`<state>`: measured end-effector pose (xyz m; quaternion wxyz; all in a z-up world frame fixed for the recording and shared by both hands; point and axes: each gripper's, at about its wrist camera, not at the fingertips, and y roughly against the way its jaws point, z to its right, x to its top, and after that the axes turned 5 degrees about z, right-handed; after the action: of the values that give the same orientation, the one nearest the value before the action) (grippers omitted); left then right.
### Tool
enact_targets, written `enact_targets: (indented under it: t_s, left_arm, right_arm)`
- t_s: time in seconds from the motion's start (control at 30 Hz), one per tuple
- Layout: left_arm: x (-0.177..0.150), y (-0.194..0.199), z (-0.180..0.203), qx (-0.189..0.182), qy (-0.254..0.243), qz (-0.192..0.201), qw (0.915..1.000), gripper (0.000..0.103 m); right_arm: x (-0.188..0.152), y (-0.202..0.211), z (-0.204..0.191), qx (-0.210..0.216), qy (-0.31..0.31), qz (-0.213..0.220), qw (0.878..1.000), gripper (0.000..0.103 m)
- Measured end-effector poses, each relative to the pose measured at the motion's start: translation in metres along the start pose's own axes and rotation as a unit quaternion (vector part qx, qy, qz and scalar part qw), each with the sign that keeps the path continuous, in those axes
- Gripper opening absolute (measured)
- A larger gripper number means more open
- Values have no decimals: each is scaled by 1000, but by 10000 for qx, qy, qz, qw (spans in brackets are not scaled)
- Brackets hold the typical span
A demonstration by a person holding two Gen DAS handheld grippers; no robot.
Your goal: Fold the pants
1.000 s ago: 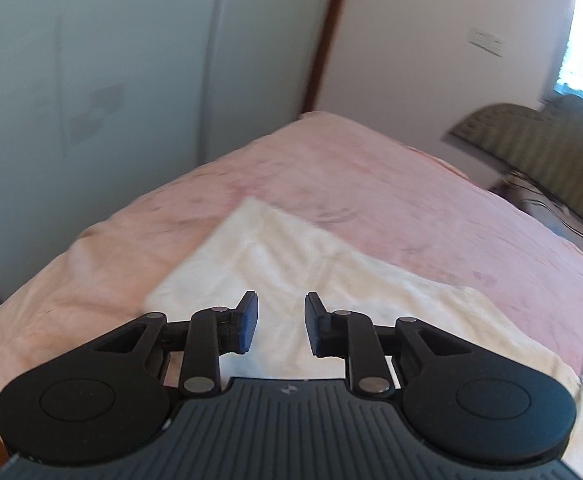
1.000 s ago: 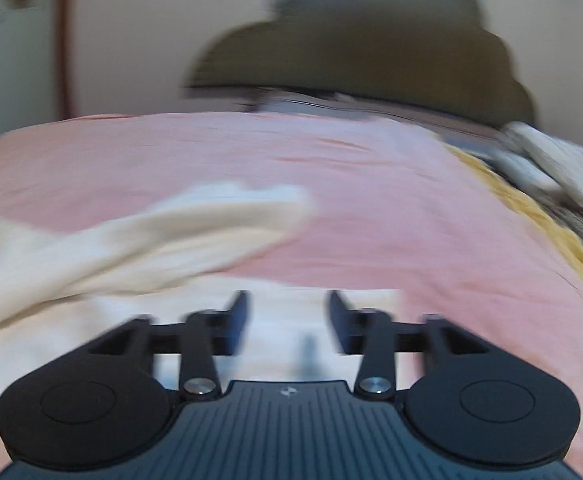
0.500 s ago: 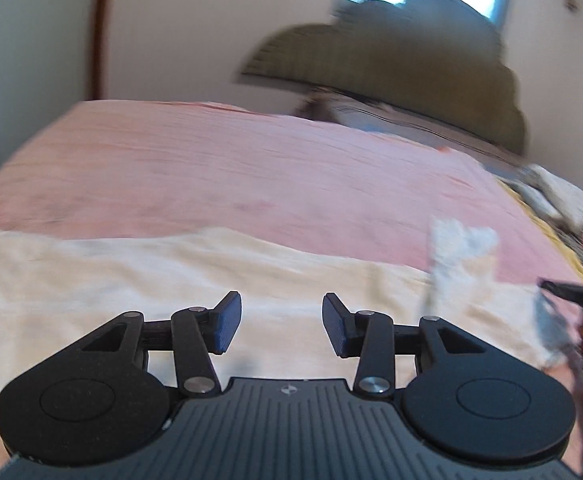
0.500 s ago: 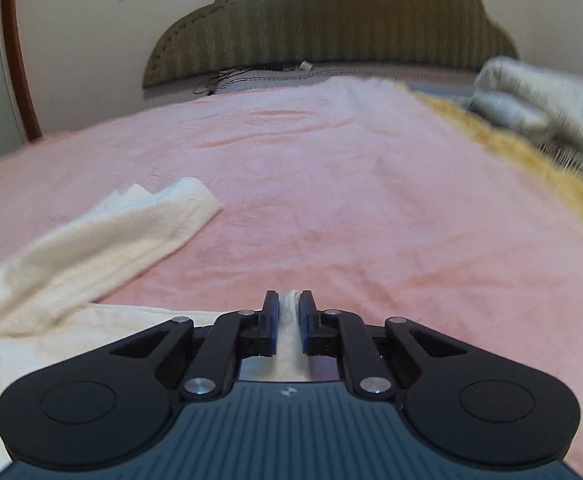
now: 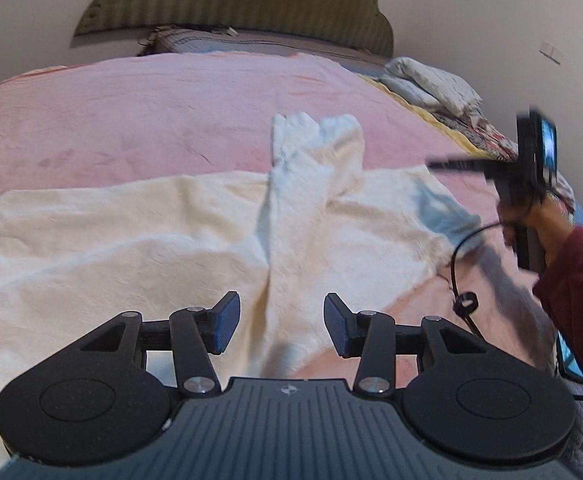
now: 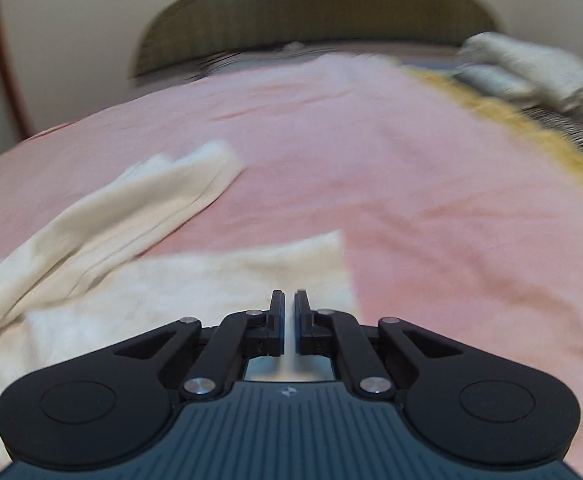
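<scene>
With my right gripper (image 6: 288,322) pinching the hem of the cream pants (image 5: 139,248) spread along the bed's (image 5: 131,120) near edge, I'd lift slowly while my spread-fingered, empty left gripper (image 5: 278,325) grabs the matching hem.

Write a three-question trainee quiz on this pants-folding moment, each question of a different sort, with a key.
1. True or false: the left gripper is open above the cream fleece pants.
2. The right gripper is: A wide open; B nearly shut on cream fabric; C out of view.
3. Fill in: the pants lie on a ____ bedspread.

Key: 1 true; 2 B; 3 pink.
</scene>
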<state>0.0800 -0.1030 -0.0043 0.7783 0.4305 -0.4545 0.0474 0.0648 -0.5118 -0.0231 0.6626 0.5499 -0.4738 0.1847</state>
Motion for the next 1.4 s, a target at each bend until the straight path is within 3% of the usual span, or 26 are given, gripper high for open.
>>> enact_targets:
  t_s: [0.1, 0.2, 0.27, 0.3, 0.47, 0.57, 0.6, 0.67, 0.73, 0.77, 0.83, 1.0, 1.07, 1.2, 1.37, 1.4]
  left_arm:
    - [-3, -12, 3, -29, -52, -61, 10000, 50]
    - [-7, -24, 1, -78, 92, -161, 9998, 43]
    - [-10, -28, 1, -110, 105, -222, 9996, 42]
    - [-12, -29, 3, -91, 19, -218, 9997, 42]
    - [-16, -35, 3, 21, -143, -137, 9998, 42]
    - [-15, -39, 0, 21, -68, -101, 9999, 42]
    - [-15, -40, 0, 37, -58, -86, 9999, 42]
    - [-14, -42, 1, 104, -73, -55, 9999, 40]
    - [-12, -42, 4, 236, -116, -25, 9997, 32]
    - [-12, -43, 5, 280, -129, -22, 9995, 30]
    - [-11, -45, 6, 403, -153, -41, 9991, 16]
    - [-11, -45, 8, 549, -199, 0, 9983, 4]
    - [-12, -45, 10, 564, -253, 5, 9981, 3]
    - [-15, -49, 18, 676, -538, -2, 9963, 4]
    - [-11, -55, 21, 802, -612, -30, 9949, 8]
    - [-11, -56, 22, 814, -622, -35, 9947, 15]
  right_arm:
    - [32, 11, -52, 828, 297, 267, 9958, 9]
    - [57, -8, -116, 1310, 841, 175, 9877, 22]
    - [66, -36, -154, 1298, 994, -37, 9865, 47]
    - [70, -54, -169, 1270, 966, -215, 9870, 51]
    - [71, -123, -204, 713, 734, -1159, 9880, 53]
    - [62, -134, -207, 538, 950, -1045, 9885, 52]
    - [62, -133, -203, 544, 886, -1002, 9895, 51]
    - [63, -130, -193, 416, 740, -877, 9925, 21]
    - [65, -120, -175, 494, 291, -695, 9959, 12]
    - [64, -113, -166, 531, 97, -594, 9968, 11]
    - [61, -97, -145, 614, -386, -379, 9966, 10]
    - [52, -35, -84, 954, -1531, 161, 9835, 10]
    - [41, -6, -53, 1124, -2057, 330, 9716, 10]
    - [12, 33, -3, 1093, -2545, 426, 9599, 10]
    - [-26, 22, 30, 1169, -3202, 6, 9401, 13]
    - [-33, 17, 33, 1191, -3384, -65, 9334, 13]
